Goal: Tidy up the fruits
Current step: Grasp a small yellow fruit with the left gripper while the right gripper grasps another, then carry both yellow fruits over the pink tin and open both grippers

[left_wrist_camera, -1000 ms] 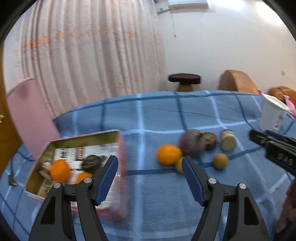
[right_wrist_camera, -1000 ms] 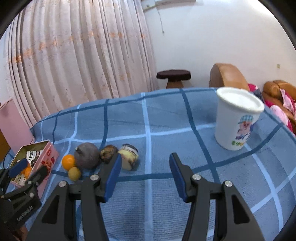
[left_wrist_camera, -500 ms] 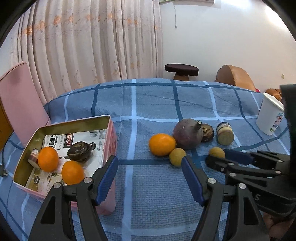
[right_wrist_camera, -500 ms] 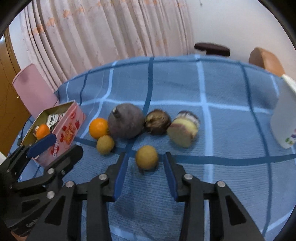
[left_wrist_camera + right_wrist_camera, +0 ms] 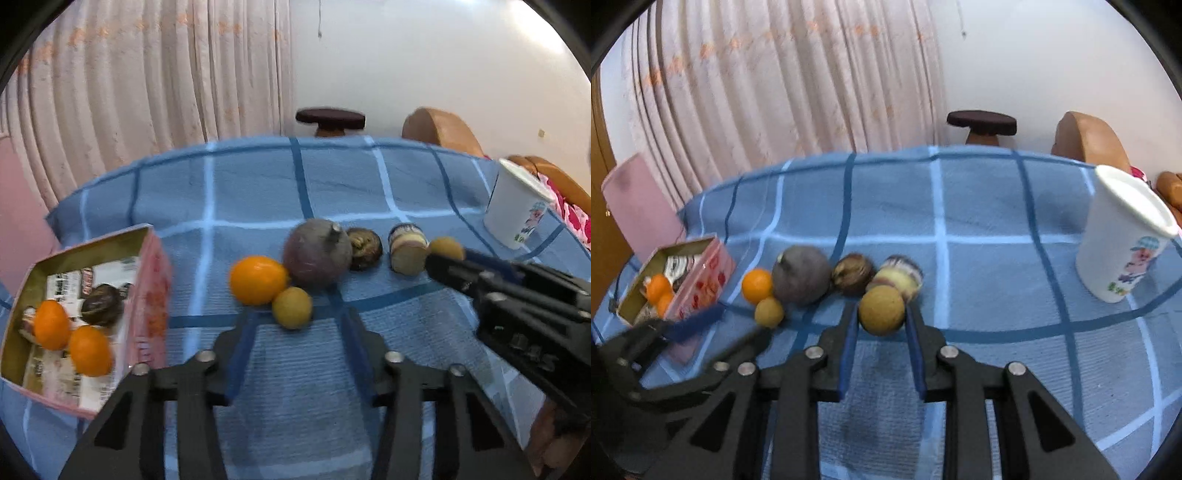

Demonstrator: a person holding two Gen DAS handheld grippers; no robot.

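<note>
Since the earlier frame both pairs of jaws have been closing: the right gripper (image 5: pixel 881 314) now clamps one tan round fruit (image 5: pixel 881 309), while the left gripper (image 5: pixel 293 325), narrowed, grips nothing, a second tan fruit (image 5: pixel 292 307) lying just ahead of its tips. Loose on the blue checked cloth (image 5: pixel 258 199): one orange (image 5: pixel 257 280), one purple fruit (image 5: pixel 317 257), one brown fruit (image 5: pixel 365 243), one cut piece (image 5: pixel 407 249). Pink tin (image 5: pixel 147 295), left: two oranges (image 5: pixel 51 324), one dark fruit (image 5: pixel 101 304). One white cup (image 5: pixel 1123 236), far right.
</note>
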